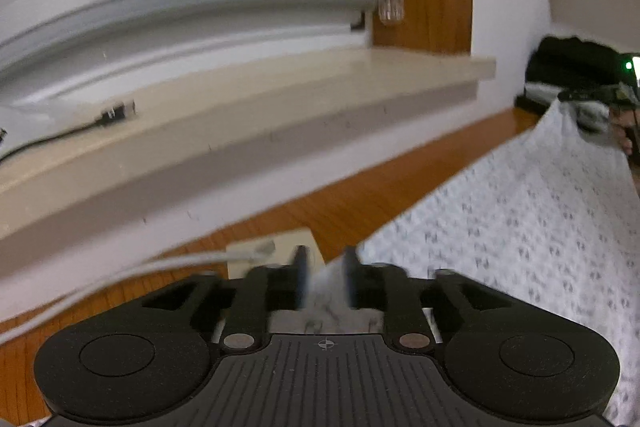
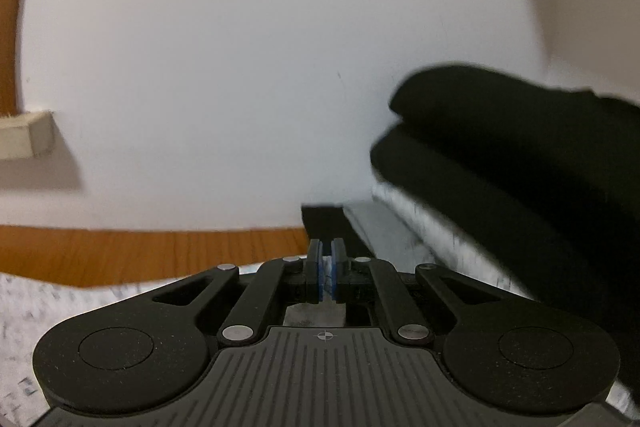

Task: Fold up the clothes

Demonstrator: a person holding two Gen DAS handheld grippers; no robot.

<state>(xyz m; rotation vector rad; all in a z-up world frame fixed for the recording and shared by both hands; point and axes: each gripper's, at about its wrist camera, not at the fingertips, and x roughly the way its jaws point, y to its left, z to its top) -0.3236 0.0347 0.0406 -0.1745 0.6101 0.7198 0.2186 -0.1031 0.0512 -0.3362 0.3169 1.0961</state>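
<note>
Closest to your lens on the left is the black ribbed body of the left gripper (image 1: 326, 277), and its two dark fingers stand apart with a fold of the white cotton garment with the small grey print (image 1: 520, 227) lying loose between them; the pads are not pressing on it, so you have let that corner go or are about to. The cloth runs away from you across the orange-brown wooden tabletop (image 1: 320, 203) as a taut, slightly lifted sheet, which suggests its far end is being held up. In the distance of that same view you can make out the other gripper at that far corner, blurred.

On your right, the right gripper (image 2: 328, 273) has its blue-padded jaws pinched shut on a thin edge of the same printed fabric, which spreads out below and to the left of it. Holding one end while freeing the other fits laying a fold down flat.

The cloth looks thin, soft and limp, likely to sag once released. Just ahead of the right jaws sits a stack of folded black garments (image 2: 500, 155) on a pale folded piece, against the plain white wall (image 2: 260, 47). A beige stone window sill (image 1: 280, 115) overhangs the table on the left
</note>
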